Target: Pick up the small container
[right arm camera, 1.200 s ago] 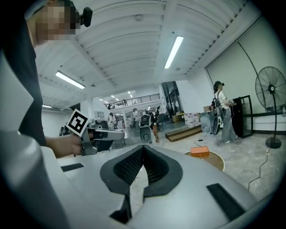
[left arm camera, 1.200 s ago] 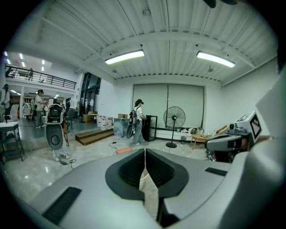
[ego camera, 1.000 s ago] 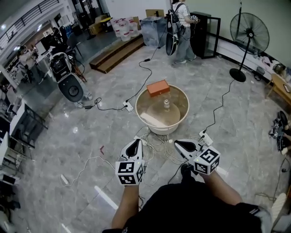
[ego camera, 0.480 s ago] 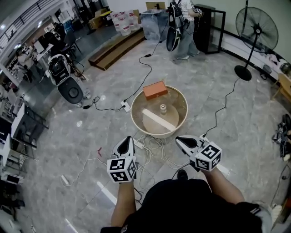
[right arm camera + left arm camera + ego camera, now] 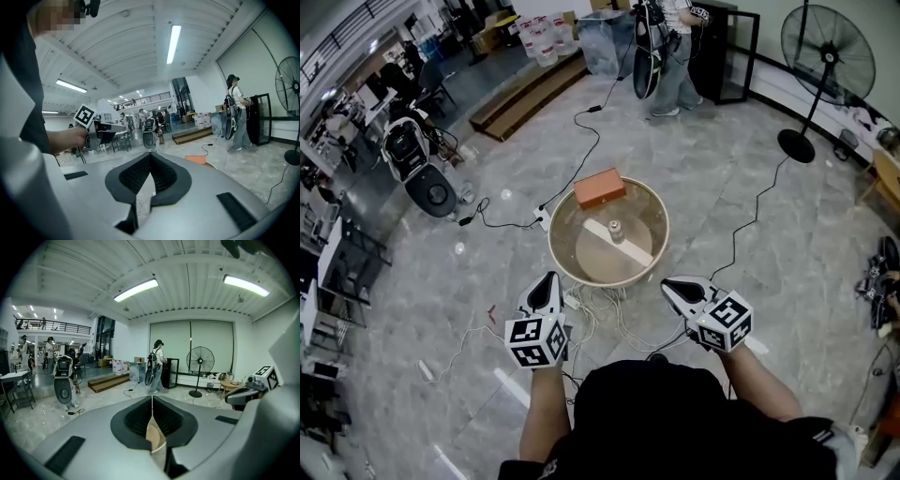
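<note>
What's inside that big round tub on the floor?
Inside the tub, a small container stands near the middle, beside a pale flat strip lying on the bottom. An orange box sits at the far rim and covers whatever is beneath it.

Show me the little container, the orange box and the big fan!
small container (image 5: 616,229): head view, on the middle of its body.
orange box (image 5: 599,188): head view, on the middle of its top face.
standing fan (image 5: 827,59): head view, on the centre of its round cage.

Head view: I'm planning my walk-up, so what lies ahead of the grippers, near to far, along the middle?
cables → tub → small container → orange box → person
</note>
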Motion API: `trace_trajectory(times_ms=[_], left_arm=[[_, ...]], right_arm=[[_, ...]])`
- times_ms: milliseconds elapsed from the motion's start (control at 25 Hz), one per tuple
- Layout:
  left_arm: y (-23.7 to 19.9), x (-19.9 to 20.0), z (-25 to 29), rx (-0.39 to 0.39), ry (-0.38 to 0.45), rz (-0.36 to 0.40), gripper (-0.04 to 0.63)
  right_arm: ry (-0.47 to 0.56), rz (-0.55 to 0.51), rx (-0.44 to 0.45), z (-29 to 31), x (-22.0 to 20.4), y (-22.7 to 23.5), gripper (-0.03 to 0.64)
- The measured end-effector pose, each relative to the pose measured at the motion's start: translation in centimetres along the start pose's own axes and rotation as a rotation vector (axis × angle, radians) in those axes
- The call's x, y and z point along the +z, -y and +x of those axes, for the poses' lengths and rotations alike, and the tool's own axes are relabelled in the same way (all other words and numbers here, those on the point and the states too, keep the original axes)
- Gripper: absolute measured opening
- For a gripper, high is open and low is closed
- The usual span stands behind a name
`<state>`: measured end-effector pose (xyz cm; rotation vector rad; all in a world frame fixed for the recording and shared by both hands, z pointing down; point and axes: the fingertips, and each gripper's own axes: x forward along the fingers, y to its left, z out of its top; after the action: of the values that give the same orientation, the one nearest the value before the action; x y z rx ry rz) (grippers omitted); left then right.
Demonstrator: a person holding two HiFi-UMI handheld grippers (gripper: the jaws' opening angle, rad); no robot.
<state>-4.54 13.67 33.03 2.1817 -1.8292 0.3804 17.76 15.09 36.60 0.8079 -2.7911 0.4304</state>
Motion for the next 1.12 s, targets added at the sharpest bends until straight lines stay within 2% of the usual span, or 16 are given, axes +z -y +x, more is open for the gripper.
trace_trajectory(times_ms=[360, 600, 800, 1120], left_arm=[[-1.3, -0.9, 3.3, 0.016, -0.034, -0.03, 0.023], [-5.6, -1.6, 8.6, -0.004, -0.044, -0.066, 0.023], [-10.7, 0.7, 14.2, -0.052, -0.021, -0.042, 0.023], [-17.9, 4.0, 21.5, -0.158, 0.018, -0.043, 0.021]], right_arm=[[-0.038, 0.065, 0.052, 3.0, -0.9, 1.7, 0.014], [-0.073, 0.052, 0.04, 8.4, -0.3, 3.8, 0.014], [-0.061, 0.073, -0.02, 15.1, 3.1, 6.9, 0.014], [-0.08, 0.037, 0.011, 27.6, 8.3, 7.0, 0.014]])
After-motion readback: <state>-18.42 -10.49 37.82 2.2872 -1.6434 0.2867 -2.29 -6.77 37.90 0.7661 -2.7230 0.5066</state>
